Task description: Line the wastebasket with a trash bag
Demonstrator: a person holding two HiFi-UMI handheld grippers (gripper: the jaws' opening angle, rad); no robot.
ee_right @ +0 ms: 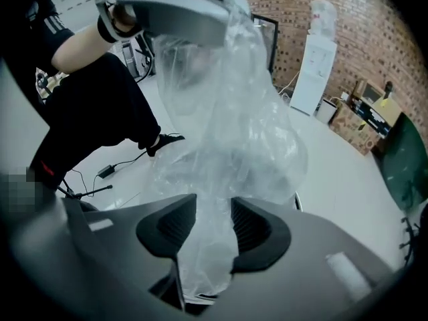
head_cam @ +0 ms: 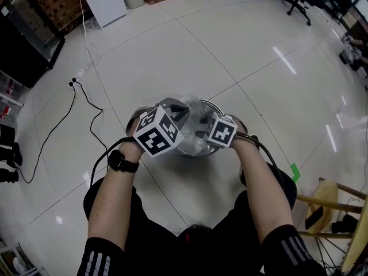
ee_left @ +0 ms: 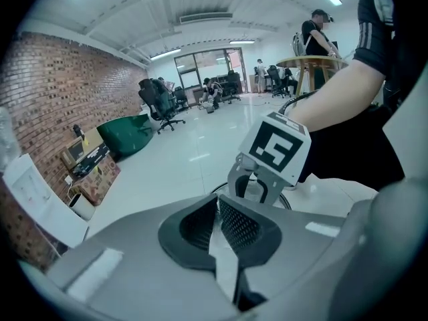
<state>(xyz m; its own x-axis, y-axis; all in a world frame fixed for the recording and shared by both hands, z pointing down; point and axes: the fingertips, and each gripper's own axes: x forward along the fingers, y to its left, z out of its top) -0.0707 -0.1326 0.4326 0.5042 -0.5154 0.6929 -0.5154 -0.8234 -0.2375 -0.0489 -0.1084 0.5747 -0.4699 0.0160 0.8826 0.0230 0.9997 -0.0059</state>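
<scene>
The bag (ee_right: 227, 132) is clear, thin and crumpled. It hangs bunched up right over the basket (head_cam: 214, 103). The basket is round with a shiny rim and stands on the white floor (head_cam: 230, 50).

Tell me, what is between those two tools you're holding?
A clear trash bag: the right gripper view shows it hanging from the shut left tool down into the right tool, between parted jaws.

An open-plan office: swivel chairs (ee_left: 160, 105) on glossy white tiles (head_cam: 230, 45), a brick wall (ee_left: 60, 92), strip lights (ee_left: 164, 54).
</scene>
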